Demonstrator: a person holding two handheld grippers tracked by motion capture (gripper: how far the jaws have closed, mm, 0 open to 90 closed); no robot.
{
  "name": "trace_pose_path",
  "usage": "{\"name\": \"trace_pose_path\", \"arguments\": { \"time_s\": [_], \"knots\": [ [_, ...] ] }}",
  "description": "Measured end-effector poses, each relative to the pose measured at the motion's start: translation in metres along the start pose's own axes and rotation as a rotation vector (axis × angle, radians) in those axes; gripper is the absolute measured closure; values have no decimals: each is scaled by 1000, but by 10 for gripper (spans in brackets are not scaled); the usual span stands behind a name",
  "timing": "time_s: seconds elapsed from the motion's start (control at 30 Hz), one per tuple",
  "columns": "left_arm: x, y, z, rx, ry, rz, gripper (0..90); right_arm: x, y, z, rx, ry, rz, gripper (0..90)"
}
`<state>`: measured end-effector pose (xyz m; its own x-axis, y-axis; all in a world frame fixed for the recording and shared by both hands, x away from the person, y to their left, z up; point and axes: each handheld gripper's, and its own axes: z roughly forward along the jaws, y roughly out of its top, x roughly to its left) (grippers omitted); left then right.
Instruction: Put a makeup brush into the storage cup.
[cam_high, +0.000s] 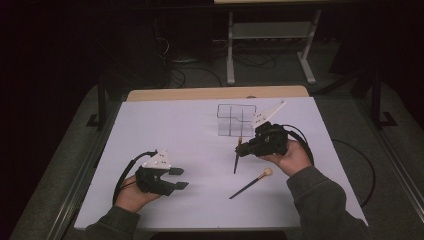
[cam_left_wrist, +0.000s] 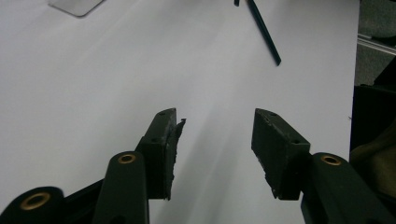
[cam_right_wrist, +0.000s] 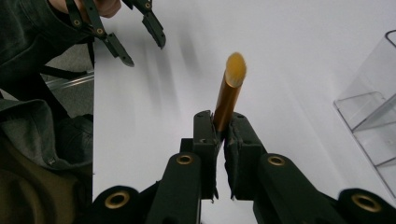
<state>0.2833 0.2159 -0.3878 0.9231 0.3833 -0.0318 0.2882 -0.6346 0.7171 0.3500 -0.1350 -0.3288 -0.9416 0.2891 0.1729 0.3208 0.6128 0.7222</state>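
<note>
Brushes are the business here, and the right gripper has one: its fingers are clamped together on a slim brush with a glossy golden ferrule, the dark handle slanting down toward the desk in the high view. Gripped near the ferrule like that, the long handle hangs free, which I'd judge makes it easy to steer into the clear organiser just beyond it on the far side, a hard, see-through box split into compartments.

Second brush lies flat on the desk nearer the person, to the right of centre: thin black handle, tan rounded tuft, well apart from both grippers.

Left gripper sits low at the near left, fingers apart with nothing between them, pads matte black and ragged at the edges. Looks ready to go for that loose brush
</note>
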Motion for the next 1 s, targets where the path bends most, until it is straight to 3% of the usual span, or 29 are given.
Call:
{"name": "trace_pose_path", "arguments": {
  "time_s": [0.53, 1.0],
  "knots": [
    [10, -16, -7, -17, 47, -54, 412, -14, -2, -10, 0, -35, 16, 825],
    [14, -21, -14, -39, 67, -80, 398, -31, 12, -17, 11, -51, 31, 825]
  ]
}}
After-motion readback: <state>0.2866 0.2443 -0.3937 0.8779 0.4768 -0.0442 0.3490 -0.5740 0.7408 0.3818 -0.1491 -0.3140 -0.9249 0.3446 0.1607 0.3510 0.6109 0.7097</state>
